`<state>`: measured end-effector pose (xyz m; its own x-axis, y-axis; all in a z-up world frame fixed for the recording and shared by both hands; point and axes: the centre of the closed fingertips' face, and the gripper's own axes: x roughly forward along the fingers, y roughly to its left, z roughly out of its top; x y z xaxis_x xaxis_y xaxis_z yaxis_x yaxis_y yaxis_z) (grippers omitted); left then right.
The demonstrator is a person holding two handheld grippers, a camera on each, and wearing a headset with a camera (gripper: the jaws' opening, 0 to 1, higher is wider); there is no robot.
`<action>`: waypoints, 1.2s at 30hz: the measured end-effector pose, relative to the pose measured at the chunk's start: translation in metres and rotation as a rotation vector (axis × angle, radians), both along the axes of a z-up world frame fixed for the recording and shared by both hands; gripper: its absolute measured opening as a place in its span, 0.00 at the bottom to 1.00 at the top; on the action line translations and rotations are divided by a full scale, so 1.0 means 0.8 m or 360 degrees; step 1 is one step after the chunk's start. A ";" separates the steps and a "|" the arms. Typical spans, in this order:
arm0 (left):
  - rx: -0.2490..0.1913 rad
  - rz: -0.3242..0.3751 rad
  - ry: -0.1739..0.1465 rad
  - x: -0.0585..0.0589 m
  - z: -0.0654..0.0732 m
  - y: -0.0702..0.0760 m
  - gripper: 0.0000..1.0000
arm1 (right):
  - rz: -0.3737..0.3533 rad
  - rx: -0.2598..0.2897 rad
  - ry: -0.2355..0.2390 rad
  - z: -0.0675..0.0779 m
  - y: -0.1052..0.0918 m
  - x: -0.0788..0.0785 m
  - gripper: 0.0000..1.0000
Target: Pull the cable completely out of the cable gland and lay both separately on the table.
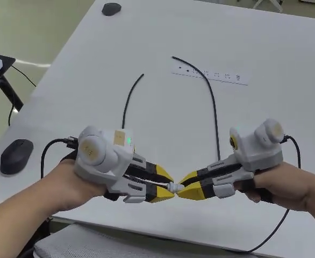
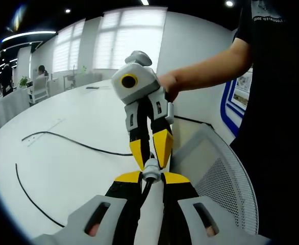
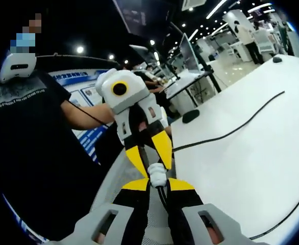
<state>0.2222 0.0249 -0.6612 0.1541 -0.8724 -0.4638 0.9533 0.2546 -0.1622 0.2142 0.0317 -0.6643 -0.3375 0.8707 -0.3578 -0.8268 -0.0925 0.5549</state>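
Over white counter, pinching cable gland in narrow jaws of left gripper, cable in narrow jaws of right gripper. Likely starting the pull; next needing 1 firm, straight tug.

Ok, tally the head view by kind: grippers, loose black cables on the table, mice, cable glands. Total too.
Grippers: 2, left gripper, right gripper
Loose black cables: 2, shorter cable, longer cable
Mice: 2, near mouse, far mouse
Cable gland: 1
Total: 7
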 end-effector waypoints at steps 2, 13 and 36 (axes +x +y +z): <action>0.0000 0.0007 0.0015 0.000 -0.001 0.001 0.14 | 0.0001 -0.0002 -0.0104 0.001 0.001 -0.001 0.07; -0.0069 0.0070 0.0142 -0.004 -0.001 0.001 0.15 | 0.0055 -0.0029 -0.0550 -0.003 0.000 -0.003 0.07; -0.0135 0.0168 0.0314 -0.009 -0.002 -0.001 0.15 | 0.0052 -0.0131 -0.1266 -0.007 -0.002 -0.009 0.08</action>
<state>0.2150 0.0238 -0.6626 0.1604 -0.8934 -0.4198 0.8698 0.3289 -0.3678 0.2067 0.0299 -0.6697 0.0207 0.8252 -0.5645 -0.9750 -0.1082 -0.1940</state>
